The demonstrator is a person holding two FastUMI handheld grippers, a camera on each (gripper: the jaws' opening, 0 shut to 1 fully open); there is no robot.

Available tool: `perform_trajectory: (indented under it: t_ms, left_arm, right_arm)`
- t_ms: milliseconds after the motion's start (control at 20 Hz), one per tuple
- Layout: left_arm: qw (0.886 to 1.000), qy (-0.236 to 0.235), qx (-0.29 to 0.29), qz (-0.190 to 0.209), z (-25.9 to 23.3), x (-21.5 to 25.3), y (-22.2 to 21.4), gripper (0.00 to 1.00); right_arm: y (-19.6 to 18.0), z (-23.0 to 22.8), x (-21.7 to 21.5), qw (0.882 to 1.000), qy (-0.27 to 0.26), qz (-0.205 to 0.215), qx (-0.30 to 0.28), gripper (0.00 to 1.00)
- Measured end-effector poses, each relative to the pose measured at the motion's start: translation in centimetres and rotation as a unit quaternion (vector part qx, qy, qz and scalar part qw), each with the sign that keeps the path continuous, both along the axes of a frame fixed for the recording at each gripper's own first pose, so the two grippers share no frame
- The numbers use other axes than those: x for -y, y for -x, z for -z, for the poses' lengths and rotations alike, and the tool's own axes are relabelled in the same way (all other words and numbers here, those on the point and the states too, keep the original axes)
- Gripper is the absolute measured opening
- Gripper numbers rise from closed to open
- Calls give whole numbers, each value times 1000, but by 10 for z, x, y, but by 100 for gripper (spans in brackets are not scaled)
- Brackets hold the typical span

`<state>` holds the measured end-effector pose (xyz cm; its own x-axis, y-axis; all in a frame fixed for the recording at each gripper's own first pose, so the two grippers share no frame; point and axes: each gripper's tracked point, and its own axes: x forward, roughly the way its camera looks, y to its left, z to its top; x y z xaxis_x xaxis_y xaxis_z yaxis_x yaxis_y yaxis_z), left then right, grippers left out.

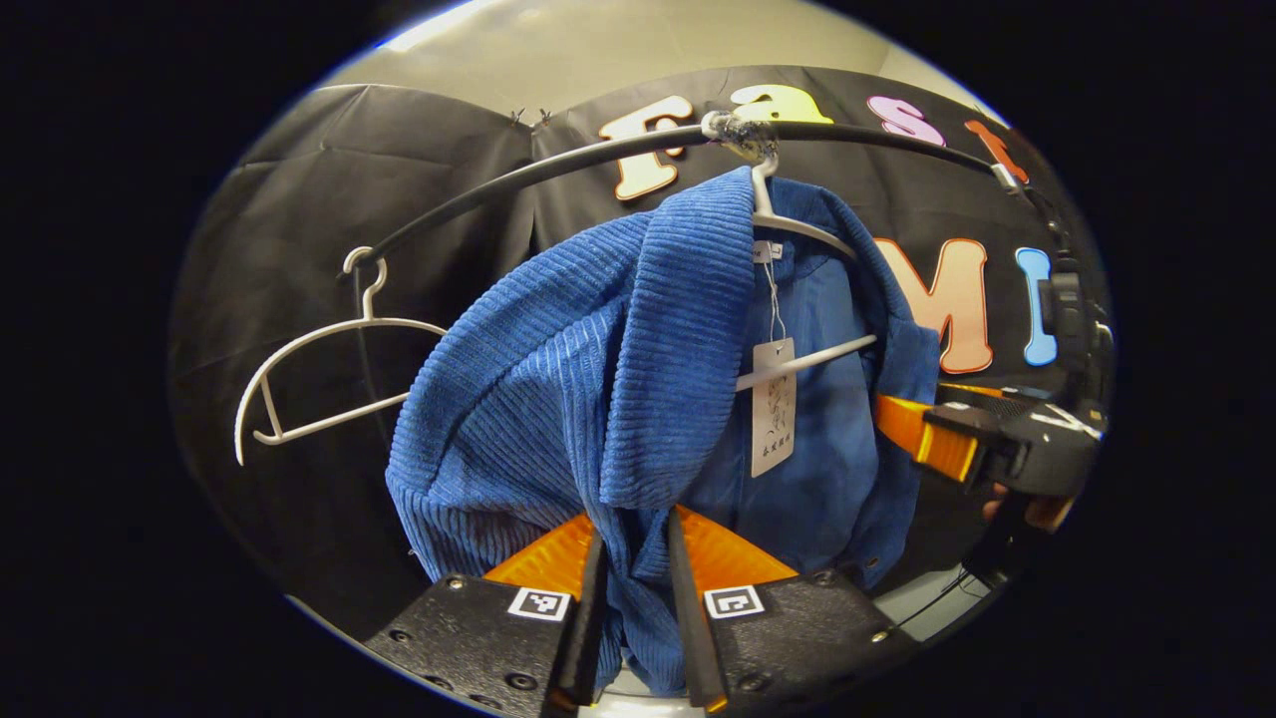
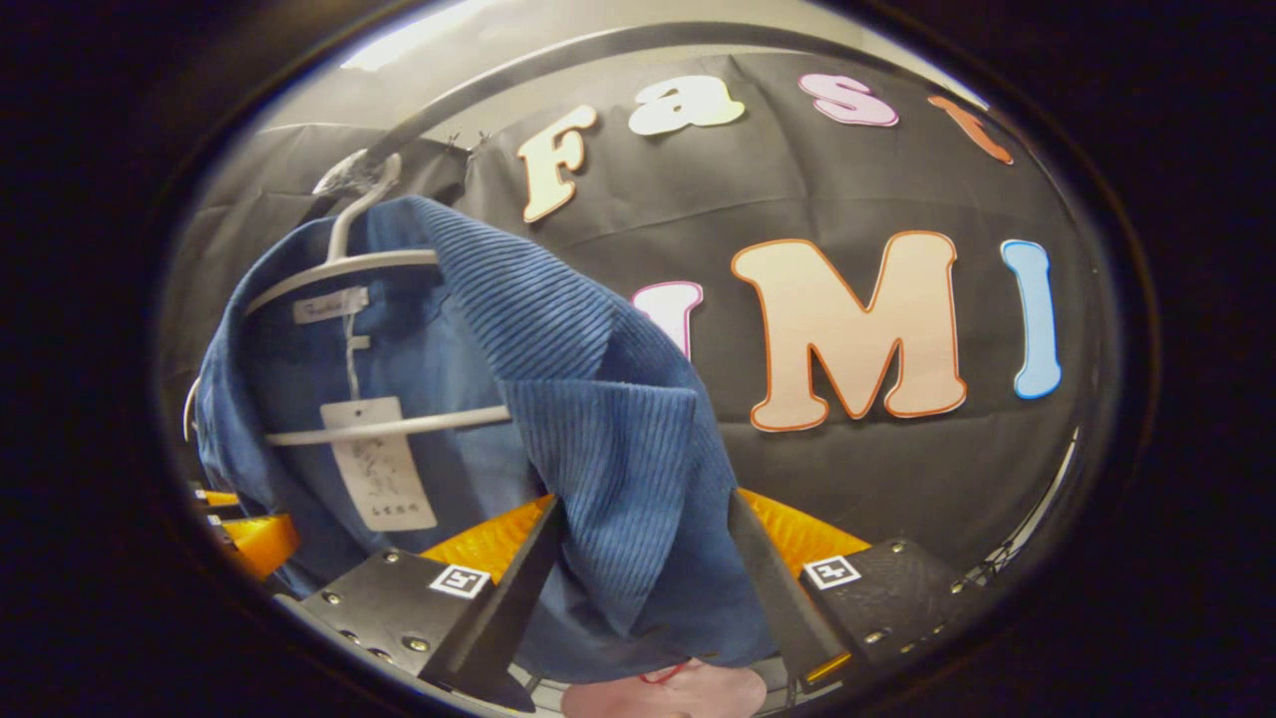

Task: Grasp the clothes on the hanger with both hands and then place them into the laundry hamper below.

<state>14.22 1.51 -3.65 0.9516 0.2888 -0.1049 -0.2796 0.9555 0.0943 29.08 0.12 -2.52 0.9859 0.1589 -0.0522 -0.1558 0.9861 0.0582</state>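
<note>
1. The rail [image 1: 558, 165], a black curved tube, arches above and ahead of both grippers. Judged from here, the step in hand is freeing the garment from its hanger. Both grips should rise together so the shoulders slip off the arms, not drag them sideways along the tube.
2. The shirt [image 1: 598, 379] is blue ribbed corduroy, thick and soft, draped in heavy folds straight ahead of the left gripper [image 1: 634, 583]. It hangs on the rail, not yet lowered. The hamper is out of sight, so I cannot say where it lies.
3. The left gripper has its black pads pinched onto a hanging fold, cloth bunched tight between them.
4. The right gripper [image 2: 638, 588] clamps the opposite front edge, with a wider wad of cloth filling the gap between its fingers. In the left gripper view it sits off to the right, touching the shirt's far side.
5. The hanger [image 2: 384, 424] inside the shirt is thin, smooth white wire, up and left of the right gripper. Its hook looks taped to the rail, so I expect it to stay put.
6. A spare hanger [image 1: 329, 374], bare, is well left of the left gripper.
7. A stiff paper tag [image 1: 773, 404] dangles on a string at the collar and may snag.
</note>
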Motion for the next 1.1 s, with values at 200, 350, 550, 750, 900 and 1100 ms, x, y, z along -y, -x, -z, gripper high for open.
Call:
perform_trajectory:
  t_ms: [200, 350, 550, 750, 900, 1100]
  left_arm:
    - [1000, 1, -8, 25, 1, 1, 2, 17]
    - [997, 45, -8, 65, -1, 7, 1, 12]
    - [994, 48, -28, 96, -4, 0, -10, 8]
    - [986, 29, -26, 159, -12, 13, -8, 2]
    - [977, 10, -24, 211, -15, 19, 4, 0]
    - [972, 19, -25, 231, -20, 7, 25, 0]
  right_arm:
    - [-20, -4, -7, 1000, -22, -7, -1, 78]
    - [-27, -7, -11, 999, -32, 1, -10, 41]
    - [-13, -12, -6, 998, -45, 36, -17, 7]
    - [20, -16, -1, 998, -24, 64, -10, 0]
    - [31, -22, 8, 996, -20, 90, -6, 0]
    - [45, -35, 14, 992, -41, 118, -8, 0]
